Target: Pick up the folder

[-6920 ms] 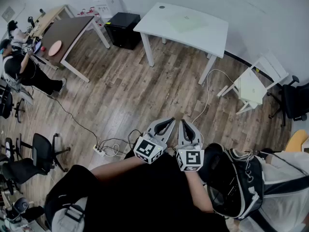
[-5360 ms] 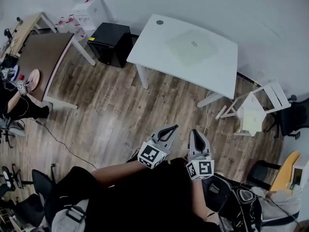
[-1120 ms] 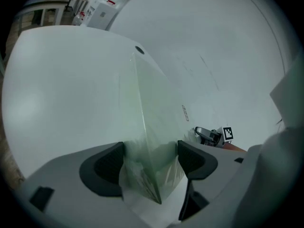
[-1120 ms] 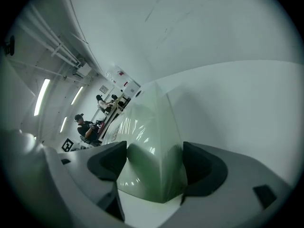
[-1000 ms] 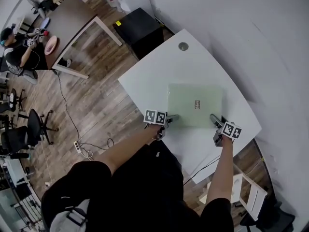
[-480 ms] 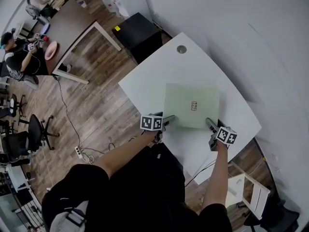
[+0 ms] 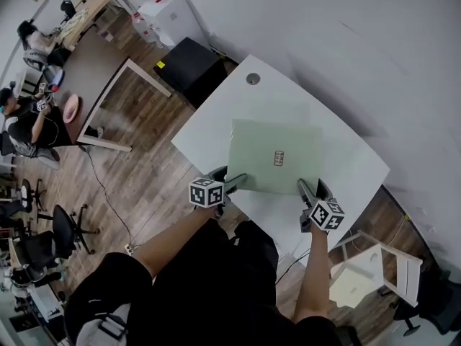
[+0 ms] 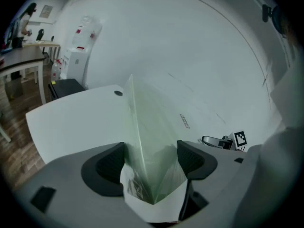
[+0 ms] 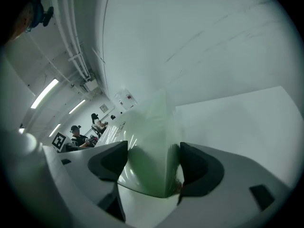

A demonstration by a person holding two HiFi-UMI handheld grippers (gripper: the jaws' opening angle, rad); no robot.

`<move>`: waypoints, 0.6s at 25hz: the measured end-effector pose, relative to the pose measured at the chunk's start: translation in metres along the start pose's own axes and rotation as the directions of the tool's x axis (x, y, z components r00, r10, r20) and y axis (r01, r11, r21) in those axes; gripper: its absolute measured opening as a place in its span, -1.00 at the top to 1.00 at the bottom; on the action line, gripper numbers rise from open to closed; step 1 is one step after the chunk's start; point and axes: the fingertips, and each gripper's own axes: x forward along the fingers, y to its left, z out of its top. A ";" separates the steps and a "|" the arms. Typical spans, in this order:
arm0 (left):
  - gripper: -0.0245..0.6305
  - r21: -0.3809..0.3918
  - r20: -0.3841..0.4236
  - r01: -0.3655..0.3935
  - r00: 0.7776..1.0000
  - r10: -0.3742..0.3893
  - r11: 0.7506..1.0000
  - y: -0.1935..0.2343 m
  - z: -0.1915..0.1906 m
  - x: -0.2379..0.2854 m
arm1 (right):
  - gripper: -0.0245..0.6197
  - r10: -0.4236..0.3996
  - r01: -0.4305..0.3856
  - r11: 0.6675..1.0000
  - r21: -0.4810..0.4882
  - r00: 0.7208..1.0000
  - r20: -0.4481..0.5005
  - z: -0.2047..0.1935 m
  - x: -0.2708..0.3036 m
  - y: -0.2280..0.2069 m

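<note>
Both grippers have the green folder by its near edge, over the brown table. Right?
Wrong table. The head view shows the folder over the white table; the brown table stands apart, across the floor to the left. The rest holds: the left gripper and right gripper each have the folder's near edge between their jaws.

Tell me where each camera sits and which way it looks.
Head view: on the person's head, looking steeply down at the white table and green folder; forearms, left tongs, right tongs show.
Left gripper view: on the left tongs, facing across the table toward the wall; jaws clamp the folder.
Right gripper view: on the right tongs, facing the wall and distant people; jaws clamp the folder.
Shared: all show the folder; the left gripper view also catches the right tongs.
</note>
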 end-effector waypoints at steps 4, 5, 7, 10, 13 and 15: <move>-0.13 0.126 -0.004 0.060 0.998 -0.060 0.990 -0.016 0.028 -0.011 | -0.14 -0.056 0.055 0.998 0.006 0.994 0.098 0.008 -0.027 0.018; -0.13 0.152 -0.007 0.079 0.997 -0.079 0.985 -0.021 0.032 -0.014 | -0.14 -0.070 0.070 0.998 0.005 0.990 0.119 0.010 -0.035 0.023; -0.13 0.191 -0.009 0.111 0.994 -0.112 0.975 -0.030 0.036 -0.021 | -0.14 -0.096 0.099 0.995 -0.010 0.983 0.156 0.011 -0.051 0.034; -0.13 0.215 -0.006 0.161 0.986 -0.164 0.963 -0.038 0.036 -0.038 | -0.14 -0.140 0.151 0.988 -0.036 0.967 0.214 0.011 -0.076 0.058; -0.13 0.225 -0.002 0.203 0.978 -0.208 0.953 -0.042 0.033 -0.061 | -0.14 -0.191 0.208 0.977 -0.039 0.945 0.267 0.004 -0.099 0.087; -0.13 0.244 -0.008 0.224 0.973 -0.229 0.944 -0.040 0.032 -0.075 | -0.14 -0.221 0.237 0.971 -0.020 0.931 0.291 -0.007 -0.109 0.105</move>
